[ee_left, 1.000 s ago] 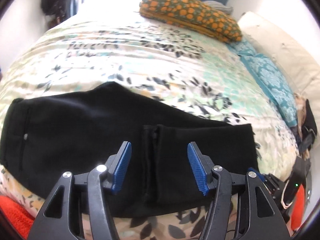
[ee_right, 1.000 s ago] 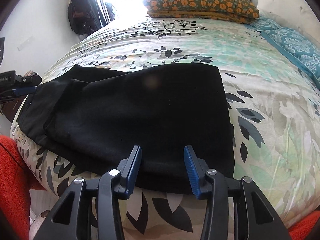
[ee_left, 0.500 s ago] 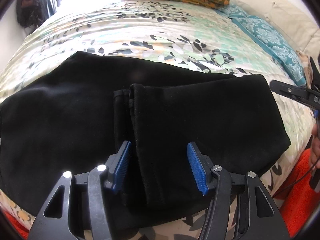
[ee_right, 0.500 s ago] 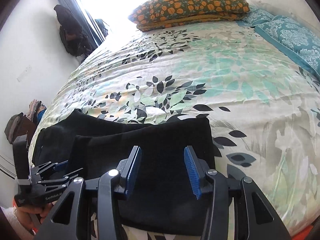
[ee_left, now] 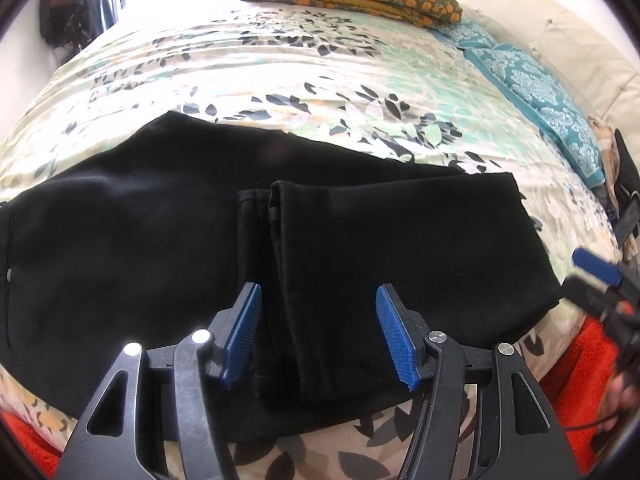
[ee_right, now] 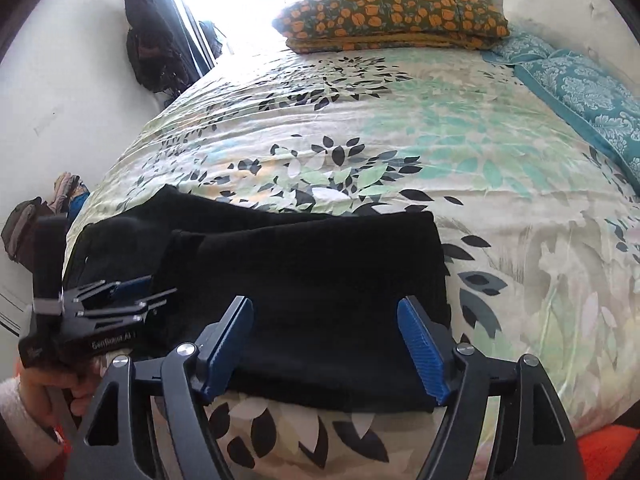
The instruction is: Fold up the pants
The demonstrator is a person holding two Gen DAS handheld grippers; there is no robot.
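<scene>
Black pants (ee_left: 128,248) lie folded along the near edge of the bed, with the leg ends (ee_left: 400,248) laid back over the middle and their hems (ee_left: 276,216) facing left. My left gripper (ee_left: 318,332) is open and empty, held just above the hems. My right gripper (ee_right: 326,346) is open and empty, above the pants' folded right end (ee_right: 320,280). The left gripper also shows at the left of the right wrist view (ee_right: 100,312); the right gripper shows blurred at the right edge of the left wrist view (ee_left: 600,280).
The bed has a leaf-print cover (ee_right: 380,140). An orange-flowered pillow (ee_right: 392,16) lies at the far end, teal pillows (ee_right: 592,96) along the right. Red fabric (ee_left: 576,360) lies below the bed's near edge. Dark bags (ee_right: 152,48) hang by the window.
My right gripper has opened wider and dropped slightly toward the folded end. My left gripper has drawn back a little; the pants lie as before.
</scene>
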